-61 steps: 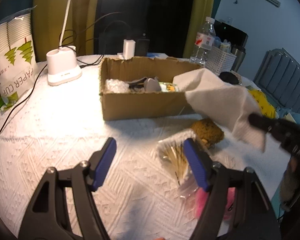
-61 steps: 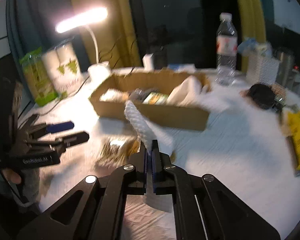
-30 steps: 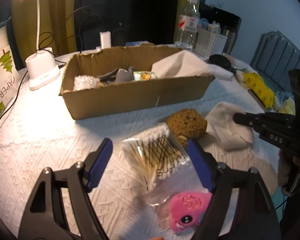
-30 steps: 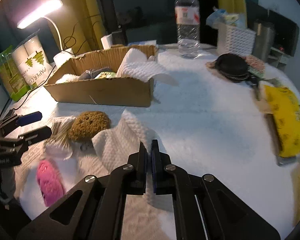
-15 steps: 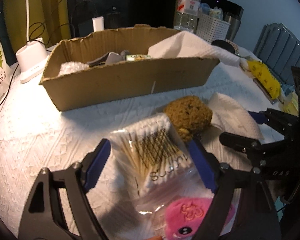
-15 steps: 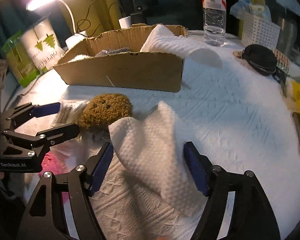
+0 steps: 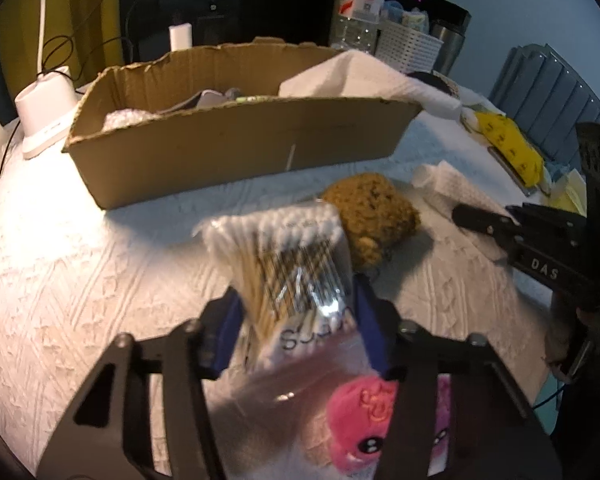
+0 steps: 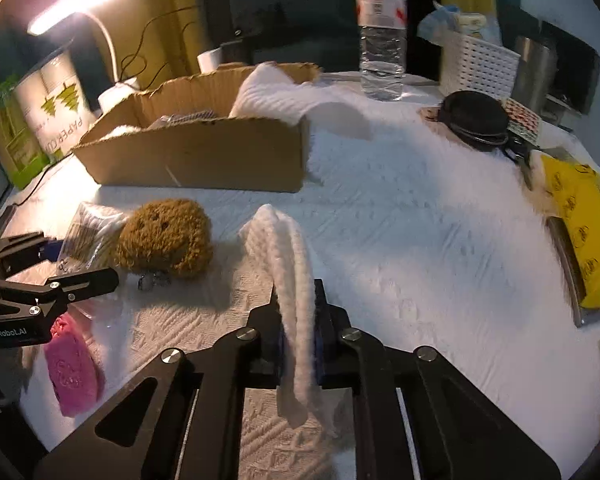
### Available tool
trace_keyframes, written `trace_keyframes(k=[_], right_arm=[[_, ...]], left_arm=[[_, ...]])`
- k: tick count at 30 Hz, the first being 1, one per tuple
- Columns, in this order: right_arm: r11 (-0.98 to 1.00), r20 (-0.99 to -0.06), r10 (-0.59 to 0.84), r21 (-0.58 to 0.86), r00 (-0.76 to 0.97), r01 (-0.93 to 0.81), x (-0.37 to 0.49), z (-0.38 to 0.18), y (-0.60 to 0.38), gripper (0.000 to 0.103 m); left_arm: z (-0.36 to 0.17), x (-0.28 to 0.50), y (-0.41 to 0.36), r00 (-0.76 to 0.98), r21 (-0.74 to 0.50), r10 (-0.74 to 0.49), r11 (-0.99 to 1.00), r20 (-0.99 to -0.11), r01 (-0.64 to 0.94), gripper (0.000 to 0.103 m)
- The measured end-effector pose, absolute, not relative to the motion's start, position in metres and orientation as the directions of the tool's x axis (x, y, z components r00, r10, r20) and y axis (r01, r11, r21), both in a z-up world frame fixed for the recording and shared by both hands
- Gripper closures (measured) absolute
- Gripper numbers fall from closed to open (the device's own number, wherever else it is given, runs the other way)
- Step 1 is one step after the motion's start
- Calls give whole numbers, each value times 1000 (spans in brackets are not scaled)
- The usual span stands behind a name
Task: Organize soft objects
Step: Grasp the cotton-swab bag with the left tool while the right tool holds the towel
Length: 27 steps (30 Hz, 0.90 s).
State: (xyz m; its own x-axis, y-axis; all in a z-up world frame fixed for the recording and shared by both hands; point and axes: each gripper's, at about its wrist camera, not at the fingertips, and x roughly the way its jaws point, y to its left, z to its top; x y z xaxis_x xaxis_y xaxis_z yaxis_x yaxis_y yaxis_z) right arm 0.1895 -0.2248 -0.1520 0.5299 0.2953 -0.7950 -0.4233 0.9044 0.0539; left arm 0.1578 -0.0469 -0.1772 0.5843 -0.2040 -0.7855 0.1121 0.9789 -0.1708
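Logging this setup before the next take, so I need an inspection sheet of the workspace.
Surface: white embossed tablecloth.
Job's things: brown cardboard box; clear bag of cotton swabs; brown fuzzy plush; white quilted cloth; pink plush.
Clutter: plastic water bottle, black pouch.
Grippers: left hand-held gripper closed on the swab bag; right hand-held gripper clamps the cloth.
Cables: black cords behind the lamp base.
Surroundings: yellow curtain.

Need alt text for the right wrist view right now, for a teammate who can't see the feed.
The right gripper is shut on a white paper towel bunched upright on the white tablecloth. To its left sit a brown sponge and the left gripper around a cotton swab bag; a cardboard box stands behind.
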Motion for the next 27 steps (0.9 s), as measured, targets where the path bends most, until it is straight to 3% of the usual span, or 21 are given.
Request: trace_keyframes(k=[27], right_arm=[[872, -707, 374, 47, 600, -487, 177, -83, -192, 92]], left_arm=[[-107, 133, 3, 731, -176, -180, 981, -659, 84, 54]])
